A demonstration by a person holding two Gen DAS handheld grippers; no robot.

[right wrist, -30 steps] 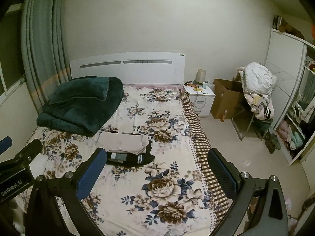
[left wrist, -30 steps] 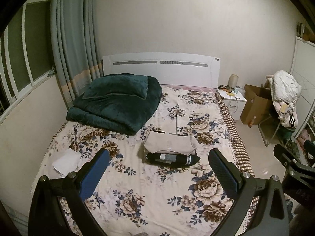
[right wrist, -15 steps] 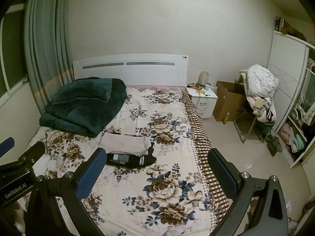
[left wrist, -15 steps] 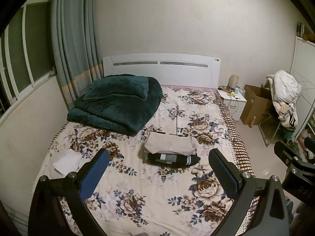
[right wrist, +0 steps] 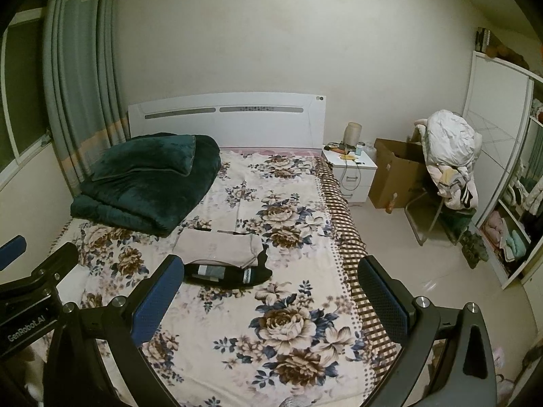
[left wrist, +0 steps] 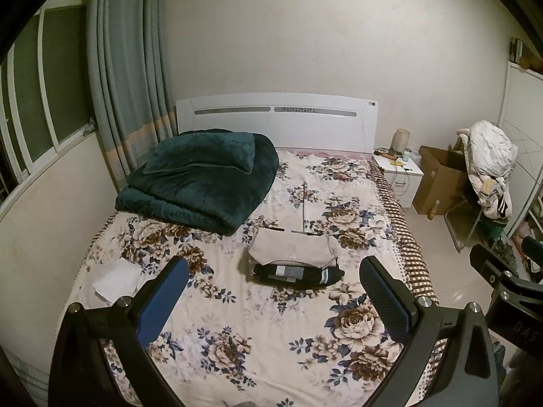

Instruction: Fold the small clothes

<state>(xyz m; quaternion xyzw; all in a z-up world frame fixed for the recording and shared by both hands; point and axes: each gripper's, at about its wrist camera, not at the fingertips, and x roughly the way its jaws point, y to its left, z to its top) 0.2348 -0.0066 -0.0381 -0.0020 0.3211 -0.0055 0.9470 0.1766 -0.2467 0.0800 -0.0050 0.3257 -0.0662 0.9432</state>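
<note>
Folded clothes [left wrist: 294, 250] sit mid-bed on the floral sheet [left wrist: 237, 339], a beige piece stacked just behind a black one [left wrist: 297, 274]. Both claws, left gripper [left wrist: 275, 291] and right gripper [right wrist: 269, 290], hang spread wide above the foot of the bed, holding nothing.

On the bed [left wrist: 237, 322], a folded garment [left wrist: 292, 249] lay behind a rolled one [left wrist: 295, 273], touching it; the quilt [left wrist: 203, 179] sat behind-left.

Left gripper [left wrist: 275, 300]: black frame, blue pads, silver screws, white "GenRobot.AI" lettering on its side.
Right gripper [right wrist: 266, 300]: black frame, blue pads, silver screws.
</note>
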